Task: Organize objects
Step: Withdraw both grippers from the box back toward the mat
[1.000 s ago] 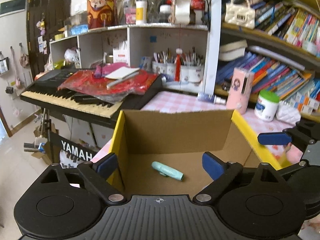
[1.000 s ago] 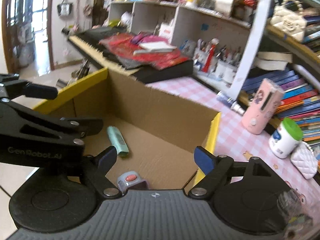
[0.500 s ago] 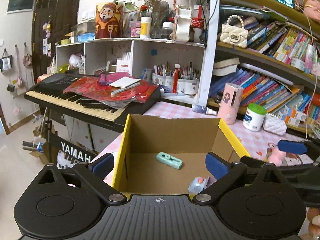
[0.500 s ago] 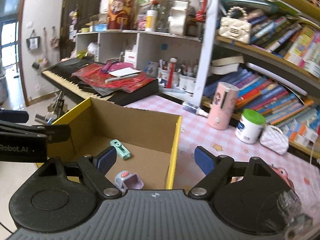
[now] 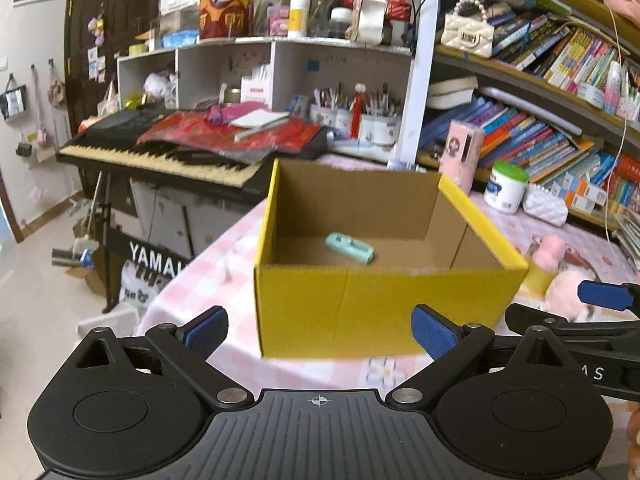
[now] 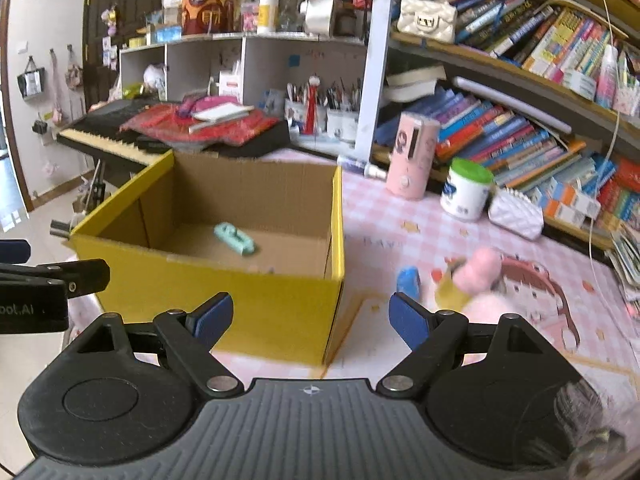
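Both grippers are being held back from the yellow box (image 6: 224, 292), nothing between either pair of fingers. Left gripper (image 5: 318, 330): fingers spread wide, empty. Right gripper (image 6: 310, 318): fingers parted, empty.

Inside the box, a mint-green clip (image 6: 234, 239) is lying on the floor, toward the far wall. Left to collect, at a guess: a blue toy (image 6: 409, 281) and a pink plush (image 6: 482, 270), just right of the box on the pink checked worktop (image 6: 400, 216).

Risks:
- the box's near right corner is likely being clipped if the right gripper is swung across low;
- the plush is being judged soft, easily pushed away;
- the two grippers are sitting close and could be knocked together.

Open room: the near right worktop is being left free; the left edge is dropping toward a keyboard (image 5: 160, 156).
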